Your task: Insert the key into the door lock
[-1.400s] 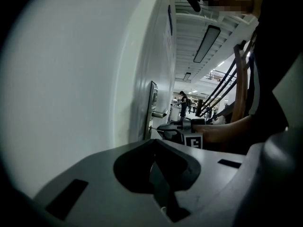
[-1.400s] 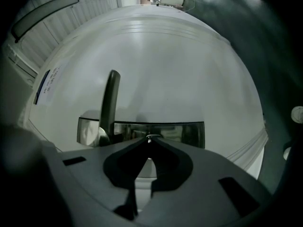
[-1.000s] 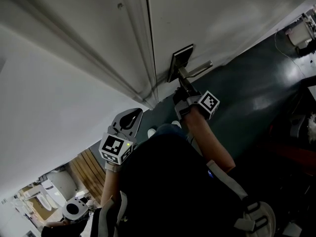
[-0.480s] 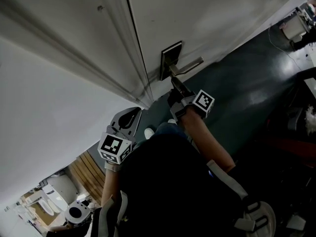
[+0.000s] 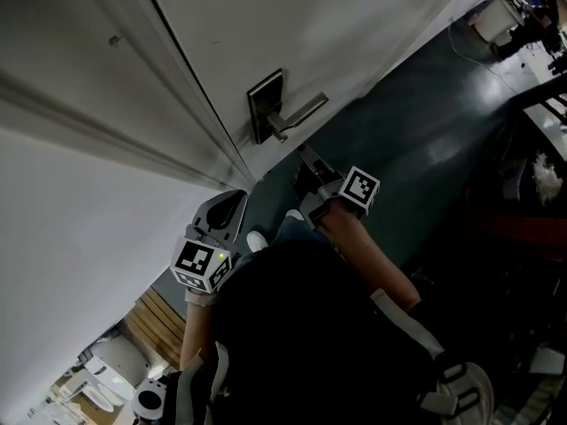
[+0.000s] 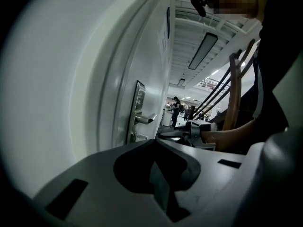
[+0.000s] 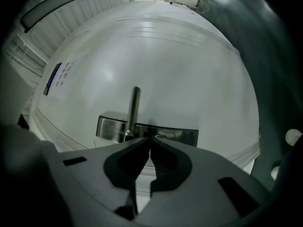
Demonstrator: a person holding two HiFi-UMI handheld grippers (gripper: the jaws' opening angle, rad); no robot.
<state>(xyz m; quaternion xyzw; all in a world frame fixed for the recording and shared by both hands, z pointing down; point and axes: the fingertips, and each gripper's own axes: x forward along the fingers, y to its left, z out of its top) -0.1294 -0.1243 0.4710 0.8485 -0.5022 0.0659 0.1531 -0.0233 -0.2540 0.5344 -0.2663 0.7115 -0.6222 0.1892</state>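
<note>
- The left gripper (image 5: 232, 205) hangs low beside the white door (image 5: 310, 25), its jaws pressed together on nothing.
- The metal lock plate (image 5: 263, 104) sits on the door, with a lever handle (image 5: 301, 112).
- The right gripper (image 5: 306, 158) points at the plate, near but apart. Its jaws meet tip to tip, and the key cannot be made out.

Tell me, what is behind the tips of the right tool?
A metal lock plate with its handle, on the white door. The right tool covers part of the plate and anything there.
</note>
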